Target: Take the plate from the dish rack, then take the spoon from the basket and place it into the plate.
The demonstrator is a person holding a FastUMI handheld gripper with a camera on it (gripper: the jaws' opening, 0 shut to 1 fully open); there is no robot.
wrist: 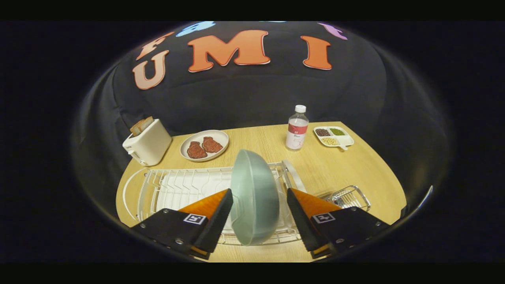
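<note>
So we are just starting: our gripper (258, 215) is wide open around the plate (254, 197), which stands in the dish rack (173, 187) near the table's front edge. Spoon and basket (351, 196) come later.

I see a smooth, satin grey-green plate (254, 197) in a white coated-wire rack (185, 185) (basket (350, 196) looks bare shiny metal), on a matt pale wood-grain table (335, 165).
</note>
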